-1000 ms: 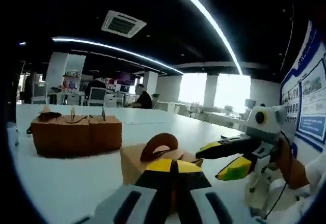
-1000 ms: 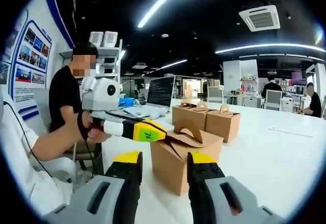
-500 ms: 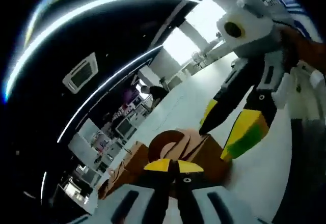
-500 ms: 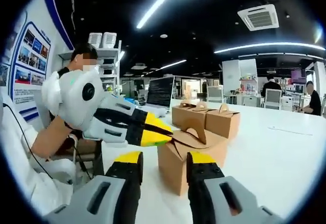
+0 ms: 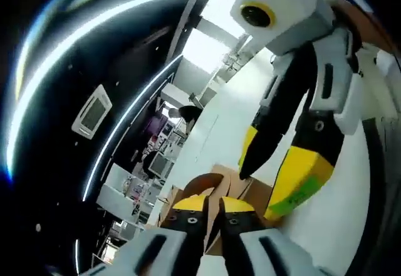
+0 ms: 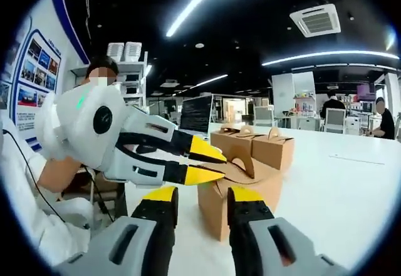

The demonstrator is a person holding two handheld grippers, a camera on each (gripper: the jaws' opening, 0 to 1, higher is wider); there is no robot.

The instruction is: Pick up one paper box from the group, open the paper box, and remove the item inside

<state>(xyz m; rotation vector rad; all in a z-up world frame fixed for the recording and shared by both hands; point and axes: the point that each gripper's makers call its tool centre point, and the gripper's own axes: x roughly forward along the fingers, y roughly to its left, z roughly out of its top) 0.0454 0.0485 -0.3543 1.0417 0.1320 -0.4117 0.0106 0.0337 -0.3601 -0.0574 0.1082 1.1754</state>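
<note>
No readable brand or print on the paper box [image 6: 241, 194]; plain brown kraft, carry-handle top with a curved cutout, flaps lifted. A green sticker sits on 1 yellow jaw tip of my right gripper [image 5: 276, 182] in the left gripper view, text too blurred to read. Wall posters [image 6: 28, 69] at 9 o'clock in the right gripper view, writing too small.

In the right gripper view the box stands on the white table [image 6: 338, 188], dead ahead, just beyond my right gripper's [image 6: 197, 194] yellow tips, which are spread apart and touch nothing. My left gripper [image 6: 210, 164] comes in from 9 o'clock, rolled over, its 2 tips parted with the box's top flap between or just past them; I cannot tell if it grips. 2 more same-style boxes [image 6: 254, 144] sit behind at 1 o'clock, touching each other.

In the left gripper view, strongly rolled, my left gripper's [image 5: 212, 204] tips are nearly together at the box's handle flap [image 5: 207, 185]; contact unclear. The right gripper fills 1 to 4 o'clock, jaws apart beside the box.

A person in black [image 6: 94, 81] sits at 10 o'clock.
</note>
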